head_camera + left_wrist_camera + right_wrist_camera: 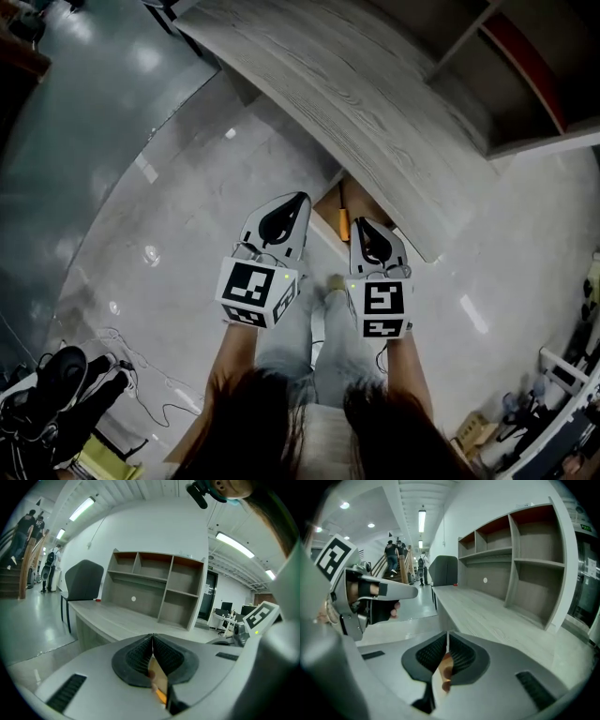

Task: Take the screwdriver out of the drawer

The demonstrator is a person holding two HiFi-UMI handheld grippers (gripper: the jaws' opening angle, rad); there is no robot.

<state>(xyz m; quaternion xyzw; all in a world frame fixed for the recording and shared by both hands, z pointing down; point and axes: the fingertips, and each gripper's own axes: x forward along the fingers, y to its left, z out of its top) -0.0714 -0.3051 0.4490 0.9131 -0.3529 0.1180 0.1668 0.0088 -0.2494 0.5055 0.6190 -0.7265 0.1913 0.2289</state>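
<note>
In the head view a drawer [328, 200] stands open under the edge of the wooden desk [375, 103]. In it lies a screwdriver [343, 223] with an orange handle. My left gripper [296, 207] hangs just left of the drawer, jaws shut and empty. My right gripper [365, 232] is over the drawer's right side, close to the handle, also shut with nothing held. In the left gripper view the shut left gripper [153, 641] shows a sliver of wood and orange handle [160, 694] below the pads. Under the shut right gripper [447, 639], something orange-brown [446, 671] shows, unclear.
A grey open shelf unit [154, 585] stands on the desk, with a dark chair [83, 581] at its far end. A black bag and loose cables [66, 389] lie on the glossy floor at lower left. People stand on stairs [28, 531] in the distance.
</note>
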